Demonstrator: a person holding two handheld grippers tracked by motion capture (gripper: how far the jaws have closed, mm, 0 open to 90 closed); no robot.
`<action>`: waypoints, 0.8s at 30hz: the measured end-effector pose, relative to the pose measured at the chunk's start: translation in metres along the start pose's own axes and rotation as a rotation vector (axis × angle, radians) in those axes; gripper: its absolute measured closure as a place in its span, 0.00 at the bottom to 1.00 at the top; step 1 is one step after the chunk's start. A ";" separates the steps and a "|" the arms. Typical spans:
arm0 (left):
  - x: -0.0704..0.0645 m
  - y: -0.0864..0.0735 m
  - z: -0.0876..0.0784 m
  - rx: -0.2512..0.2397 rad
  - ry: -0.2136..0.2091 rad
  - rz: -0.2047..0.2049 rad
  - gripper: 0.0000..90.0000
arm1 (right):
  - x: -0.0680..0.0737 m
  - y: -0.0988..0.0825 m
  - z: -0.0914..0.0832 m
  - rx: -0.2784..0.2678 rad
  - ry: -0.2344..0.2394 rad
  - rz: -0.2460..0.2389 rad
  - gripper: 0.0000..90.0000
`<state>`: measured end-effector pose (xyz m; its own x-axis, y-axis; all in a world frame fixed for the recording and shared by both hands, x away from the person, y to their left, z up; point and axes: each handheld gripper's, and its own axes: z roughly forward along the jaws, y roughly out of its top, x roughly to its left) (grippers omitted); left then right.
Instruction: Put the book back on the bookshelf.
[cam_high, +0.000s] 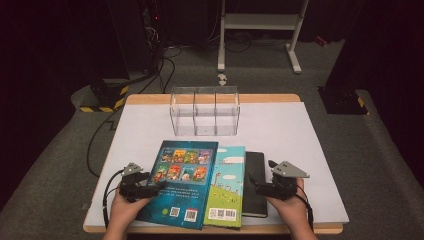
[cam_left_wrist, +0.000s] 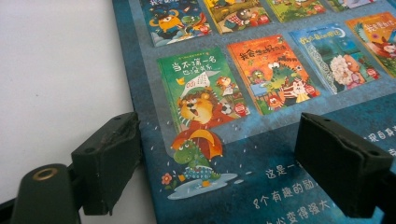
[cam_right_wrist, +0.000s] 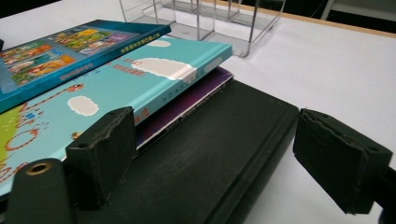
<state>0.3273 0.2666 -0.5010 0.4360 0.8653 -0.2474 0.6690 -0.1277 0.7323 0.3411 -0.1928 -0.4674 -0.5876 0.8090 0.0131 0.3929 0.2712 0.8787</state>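
Three overlapping books lie at the table's front. A dark blue picture book (cam_high: 182, 182) (cam_left_wrist: 261, 107) (cam_right_wrist: 70, 46) is on top, over a light blue and green book (cam_high: 226, 187) (cam_right_wrist: 116, 88), with a black book (cam_high: 255, 182) (cam_right_wrist: 210, 158) lowest at the right. A purple edge (cam_right_wrist: 196, 95) shows under the light blue one. My left gripper (cam_high: 150, 189) (cam_left_wrist: 224, 172) is open, its jaws either side of the dark blue book's left edge. My right gripper (cam_high: 260, 190) (cam_right_wrist: 219, 163) is open, its jaws astride the black book's right side.
A clear acrylic organiser (cam_high: 205, 111) (cam_right_wrist: 210, 18) with three compartments stands upright at the back middle of the white table sheet (cam_high: 300, 145). Bare sheet lies between it and the books. Cables trail off the table's left side.
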 end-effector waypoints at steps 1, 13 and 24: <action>0.000 0.000 0.000 0.000 0.000 -0.002 0.16 | 0.001 0.000 0.000 0.002 0.008 0.000 0.15; 0.000 -0.001 -0.001 -0.001 -0.004 0.008 0.19 | 0.010 0.001 0.002 -0.021 0.069 -0.008 0.17; 0.000 -0.001 -0.002 0.003 -0.004 0.012 0.19 | 0.014 0.007 -0.002 0.003 0.084 -0.009 0.19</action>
<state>0.3252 0.2673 -0.5007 0.4460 0.8619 -0.2413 0.6655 -0.1391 0.7333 0.3343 -0.1801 -0.4605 -0.6486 0.7598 0.0450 0.3890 0.2801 0.8776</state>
